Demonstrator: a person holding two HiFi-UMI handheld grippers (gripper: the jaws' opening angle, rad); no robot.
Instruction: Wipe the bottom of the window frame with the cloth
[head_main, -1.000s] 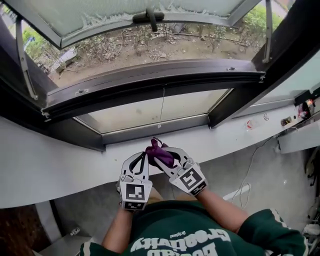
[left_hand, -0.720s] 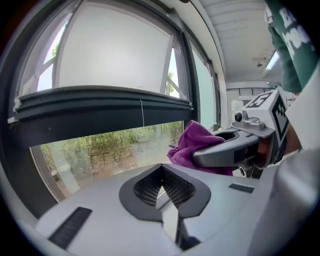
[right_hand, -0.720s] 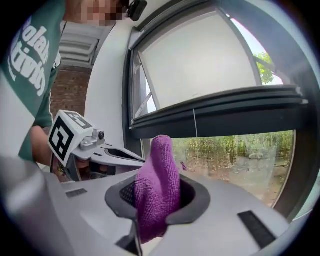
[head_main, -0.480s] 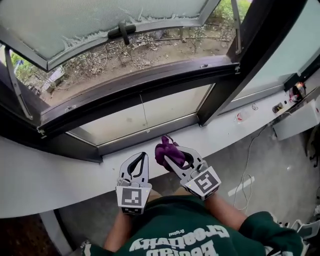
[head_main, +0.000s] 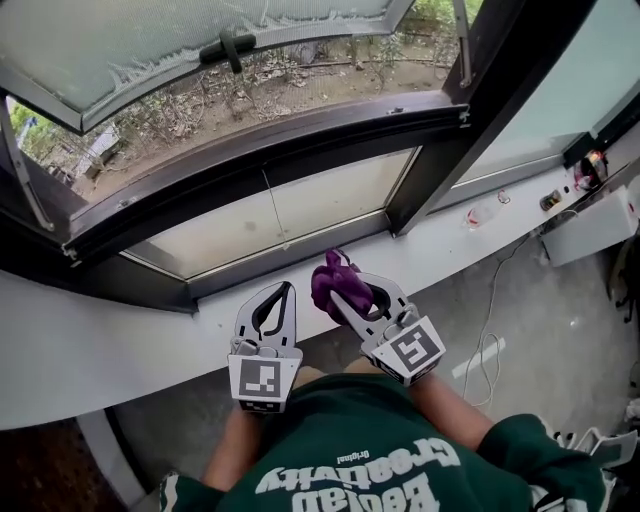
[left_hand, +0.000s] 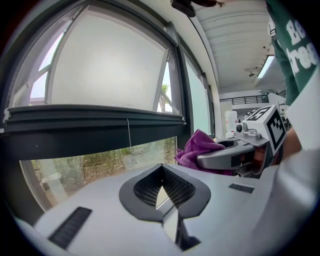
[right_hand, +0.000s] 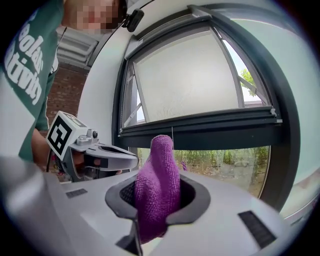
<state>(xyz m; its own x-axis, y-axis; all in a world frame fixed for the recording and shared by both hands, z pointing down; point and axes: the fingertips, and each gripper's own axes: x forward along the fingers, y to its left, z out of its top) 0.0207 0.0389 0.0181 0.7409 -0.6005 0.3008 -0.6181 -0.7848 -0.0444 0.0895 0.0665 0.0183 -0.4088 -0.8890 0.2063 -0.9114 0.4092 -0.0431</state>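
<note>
From the head view, you are standing at a white sill (head_main: 100, 350) under a dark window frame (head_main: 270, 140). Its top sash (head_main: 150, 50) is tilting outward over bare ground and shrubs. You are holding the left gripper (head_main: 286, 290) over the sill's near edge, just beside the right gripper (head_main: 345, 290), which is gripping the purple cloth (head_main: 335, 278). The cloth is sitting above the sill, near the frame's lower pane and apart from the bottom rail. Grey floor (head_main: 540, 320) is lying off the sill's right end.

In the left gripper view, the jaws are pressing together at their tips with nothing between them, pointing at the lower pane. A white ceiling (left_hand: 235, 30) is running away on the right.

In the right gripper view, the jaws are clamping the cloth, which is rising between them in an upright fold. The dark rail is crossing behind it, and a brick wall (right_hand: 67, 85) is showing at the left.
</note>
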